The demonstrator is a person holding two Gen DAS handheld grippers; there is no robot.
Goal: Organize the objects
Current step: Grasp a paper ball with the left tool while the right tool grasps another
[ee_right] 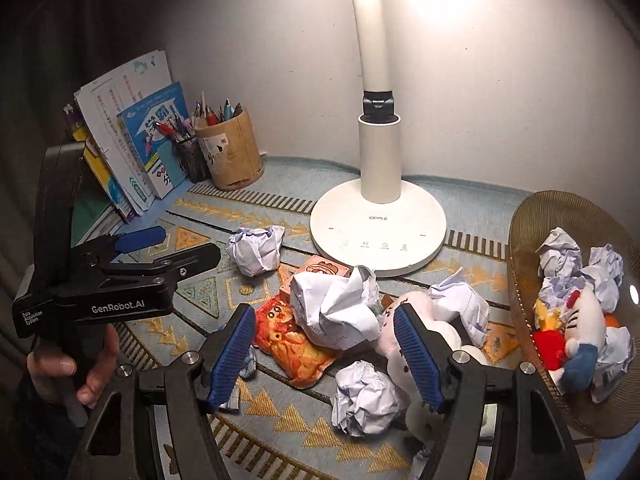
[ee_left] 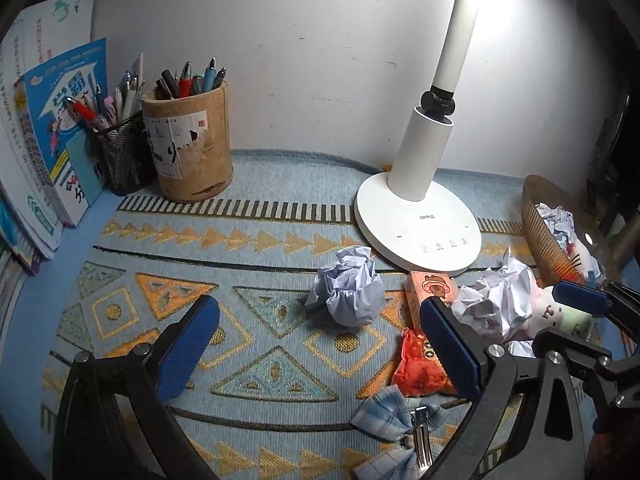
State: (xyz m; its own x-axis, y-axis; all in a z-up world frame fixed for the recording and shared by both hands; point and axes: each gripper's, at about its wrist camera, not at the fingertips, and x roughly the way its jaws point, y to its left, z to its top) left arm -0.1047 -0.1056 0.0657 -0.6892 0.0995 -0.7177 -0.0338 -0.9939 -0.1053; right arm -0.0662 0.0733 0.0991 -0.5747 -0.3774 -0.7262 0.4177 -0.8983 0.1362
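Observation:
Crumpled paper balls lie on the patterned mat: one [ee_left: 349,286] ahead of my open, empty left gripper [ee_left: 316,346], a bigger one [ee_right: 334,306] between and beyond the fingers of my open, empty right gripper [ee_right: 324,354], another [ee_right: 366,398] just below it, and one [ee_right: 256,250] farther left. An orange snack packet [ee_right: 294,346], a small orange box [ee_left: 430,290], a white plush toy [ee_right: 420,332] and a blue checked hair bow [ee_left: 394,420] lie among them. A brown woven basket [ee_right: 532,248] at the right holds several paper balls and a plush doll.
A white desk lamp [ee_right: 378,224] stands at the back centre. A bamboo pen holder [ee_left: 188,144], a black mesh pen cup [ee_left: 122,156] and leaning books [ee_left: 60,128] stand at the back left against the wall.

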